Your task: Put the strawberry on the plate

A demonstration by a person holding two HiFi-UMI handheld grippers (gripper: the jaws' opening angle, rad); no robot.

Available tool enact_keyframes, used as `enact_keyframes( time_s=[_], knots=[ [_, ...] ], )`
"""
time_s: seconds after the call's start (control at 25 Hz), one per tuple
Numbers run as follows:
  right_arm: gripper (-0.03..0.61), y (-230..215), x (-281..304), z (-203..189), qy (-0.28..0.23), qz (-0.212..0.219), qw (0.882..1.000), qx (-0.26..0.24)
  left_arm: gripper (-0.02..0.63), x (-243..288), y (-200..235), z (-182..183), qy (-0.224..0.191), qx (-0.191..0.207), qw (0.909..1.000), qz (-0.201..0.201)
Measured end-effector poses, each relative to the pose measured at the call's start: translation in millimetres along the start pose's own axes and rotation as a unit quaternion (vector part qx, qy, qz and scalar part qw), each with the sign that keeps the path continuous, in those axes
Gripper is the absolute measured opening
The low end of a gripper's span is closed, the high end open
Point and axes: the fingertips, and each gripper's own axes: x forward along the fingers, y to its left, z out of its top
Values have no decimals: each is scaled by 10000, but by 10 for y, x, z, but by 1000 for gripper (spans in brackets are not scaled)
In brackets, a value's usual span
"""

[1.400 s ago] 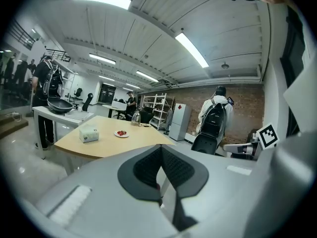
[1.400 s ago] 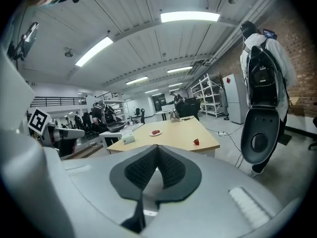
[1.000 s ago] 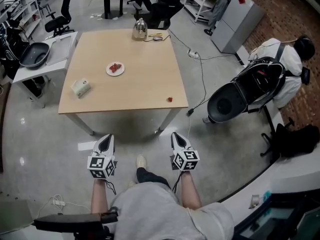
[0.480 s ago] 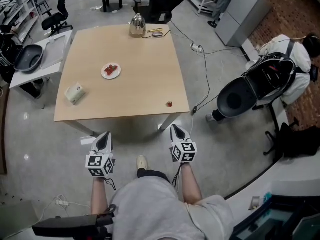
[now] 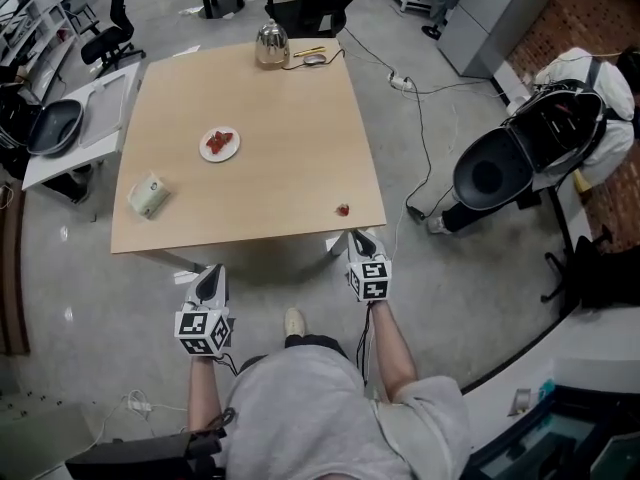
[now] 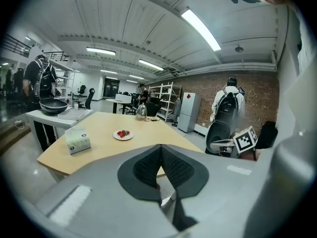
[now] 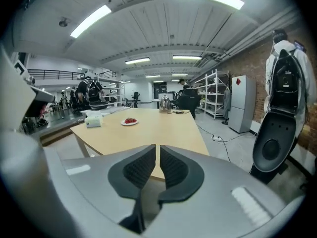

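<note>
Only the head view plainly shows the small red strawberry [image 5: 342,209] on the pale wooden table [image 5: 290,108]. My left gripper [image 6: 161,146] has its fingers [image 6: 148,166] clenched; my right gripper [image 7: 157,146] has just been parting its fingers, with nothing between them.

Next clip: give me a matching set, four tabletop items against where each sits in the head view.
Things:
1. loose strawberry
2. plate
3. tissue box
4. kettle

Places:
A. at the far edge of the table
B. by the near right corner
C. near the left edge, towards the front
D. left of centre, with red fruit on it

Pairs: 1-B, 2-D, 3-C, 4-A
</note>
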Motion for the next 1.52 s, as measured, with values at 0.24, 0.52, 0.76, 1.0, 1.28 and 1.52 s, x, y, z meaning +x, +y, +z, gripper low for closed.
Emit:
enact_keyframes(
  time_s=[0.24,0.52,0.76,1.0,1.28,1.52],
  knots=[
    [77,-120,469,-155,392,60,9990,-221,20,97,49,-7,43,-34,9999,105],
    [131,-249,904,-386,787,3,9962,-366,20,86,164,19,50,-45,9994,350],
    [157,-332,1172,-564,1020,-104,9936,-468,20,51,261,56,108,18,9985,528],
    [189,-392,1369,-598,1099,-243,9924,-506,20,37,386,23,198,-1,9974,698],
    [198,-449,1535,-722,1399,-308,9884,-506,20,75,478,56,266,21,9966,784],
    [156,-491,1569,-766,1399,-427,9880,-502,20,93,512,29,263,22,9962,836]
  ],
)
